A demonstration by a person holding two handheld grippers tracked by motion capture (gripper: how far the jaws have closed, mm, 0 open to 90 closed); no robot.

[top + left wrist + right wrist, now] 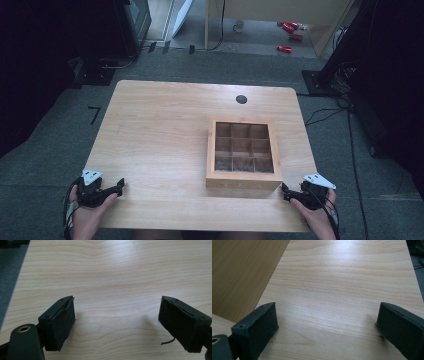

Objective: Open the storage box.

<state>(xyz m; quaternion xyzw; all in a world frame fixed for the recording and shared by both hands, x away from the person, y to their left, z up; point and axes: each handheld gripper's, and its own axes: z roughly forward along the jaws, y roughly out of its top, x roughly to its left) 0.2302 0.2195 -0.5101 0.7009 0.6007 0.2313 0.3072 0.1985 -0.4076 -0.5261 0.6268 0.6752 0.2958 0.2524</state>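
High view: wooden table (165, 125), pale grain, bare apart from one thing. That thing is a wooden box (243, 152) with a clear lid over a three-by-three grid of compartments, sitting right of centre and toward the near edge. Compartments look empty through the pane, though glare hides the near row somewhat. Small dark round grommet (241, 99) in the tabletop beyond the box, well apart from it.

Left gripper (107, 190) rests at the near left corner, well apart from the box, aimed inward. Right gripper (289, 193) sits at the near right, just beside the box's front right corner, not touching as far as can be told.

Left gripper view: both black pads spread wide, nothing but bare tabletop between them. A loose thread (168, 342) hangs off one pad. Right gripper view: jaws likewise spread and empty; the box's side wall (242, 272) fills the upper left, close by.

Judgement: work has not started; the box is the piece to be handled, likely opened or shifted. The right side is nearest, so it should lead. Approach low and level, take the lid's front lip or the wall squarely, not on the corner. Bring the left across to steady the far side before any lifting, or the box may slide on the smooth wood.
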